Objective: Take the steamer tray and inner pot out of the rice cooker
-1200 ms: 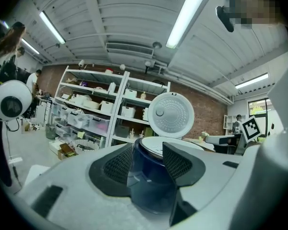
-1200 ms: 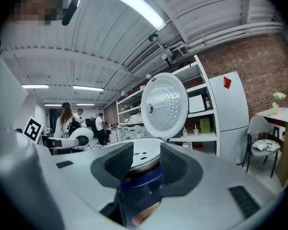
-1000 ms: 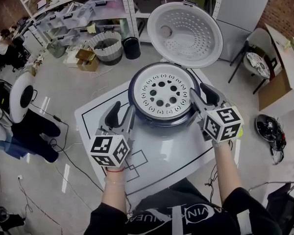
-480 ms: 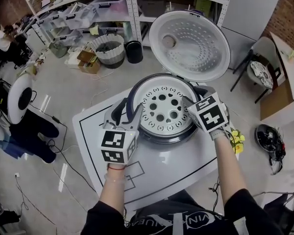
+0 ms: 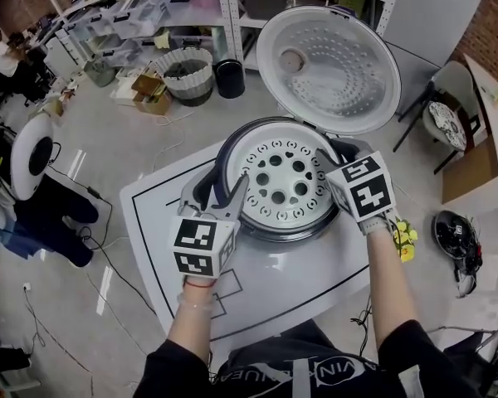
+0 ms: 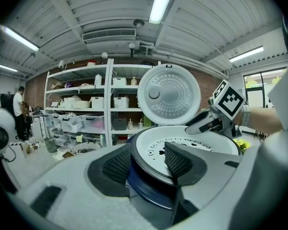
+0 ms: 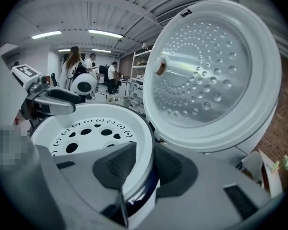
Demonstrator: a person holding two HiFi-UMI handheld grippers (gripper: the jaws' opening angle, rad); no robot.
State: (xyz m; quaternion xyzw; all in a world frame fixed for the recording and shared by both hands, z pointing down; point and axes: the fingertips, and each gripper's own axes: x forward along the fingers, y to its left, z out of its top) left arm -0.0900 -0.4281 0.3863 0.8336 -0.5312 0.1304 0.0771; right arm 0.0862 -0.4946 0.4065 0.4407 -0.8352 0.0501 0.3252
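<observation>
Steamer tray [image 5: 286, 177], a perforated white dish, seated in the mouth of the rice cooker [image 5: 225, 160] below its raised lid [image 5: 328, 56]; the inner pot is hidden under it. Probably light, stiff and smooth, so best taken by its thin rim on opposite sides and lifted level. The left gripper [image 6: 149, 162], jaws just opening, stands spread astride the cooker's left rim. The right gripper [image 7: 139, 164], jaws just closing, appears to pinch the tray's rim at the cooker's right.

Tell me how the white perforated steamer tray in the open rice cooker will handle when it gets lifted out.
The steamer tray looks like thin moulded plastic full of holes, so probably light and fairly stiff. Its glossy, smooth rim may be slippery. It sits snugly in the rice cooker, so it could tilt or catch if raised from one side.
</observation>
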